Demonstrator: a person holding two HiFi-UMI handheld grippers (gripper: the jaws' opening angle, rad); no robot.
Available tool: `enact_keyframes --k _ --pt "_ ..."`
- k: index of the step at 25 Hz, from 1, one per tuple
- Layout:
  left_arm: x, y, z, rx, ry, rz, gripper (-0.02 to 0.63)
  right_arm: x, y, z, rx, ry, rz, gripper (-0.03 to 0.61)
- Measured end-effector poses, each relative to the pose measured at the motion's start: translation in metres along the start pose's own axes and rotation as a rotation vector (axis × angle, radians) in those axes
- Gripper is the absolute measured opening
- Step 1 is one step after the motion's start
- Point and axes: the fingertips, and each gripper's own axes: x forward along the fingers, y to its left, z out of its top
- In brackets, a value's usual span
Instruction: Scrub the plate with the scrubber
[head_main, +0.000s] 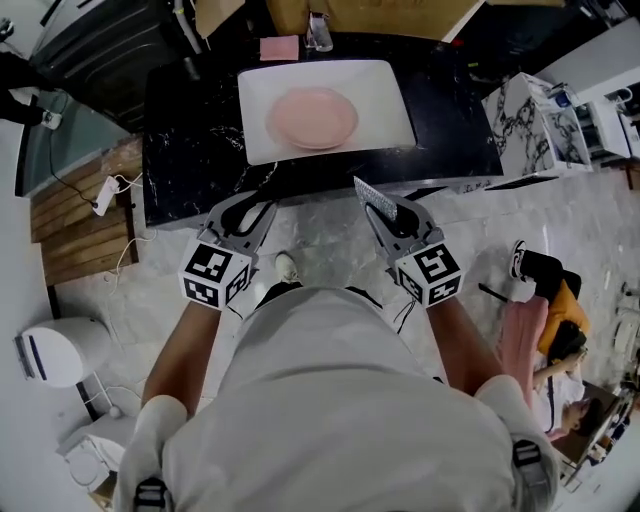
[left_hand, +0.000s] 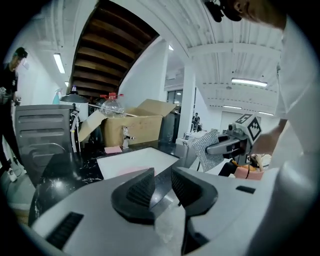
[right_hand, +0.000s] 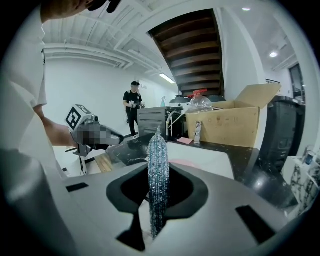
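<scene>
A pink plate lies on a white tray on the black marble counter. Both grippers hang in front of the counter's near edge, short of the tray. My right gripper is shut on a flat silvery mesh scrubber, which stands edge-on between its pads in the right gripper view. My left gripper is open, with a narrow gap between its ribbed pads and nothing in it. From the left gripper view, the scrubber shows at the right beside the tray.
A pink cloth and a small metal tap sit behind the tray, with a cardboard box beyond. A marble-patterned box stands at the right. A person sits on the floor at lower right; another stands far off.
</scene>
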Motion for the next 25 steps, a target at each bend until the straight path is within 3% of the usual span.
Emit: enact_keyframes --k 14,23,25 --pt "-0.030 -0.155 -0.027 -0.108 -0.017 0.046 0.100 -0.130 0.016 -0.061 -0.021 -0.033 0.075 0.078" --pt "-0.053 -0.223 -0.042 -0.107 -0.017 0.070 0.096 -0.188 0.038 -0.091 -0.027 -0.054 0.114 0.078" --pt "-0.059 -0.232 -0.044 -0.106 -0.022 0.078 0.061 -0.197 0.041 -0.095 -0.025 -0.060 0.114 0.078"
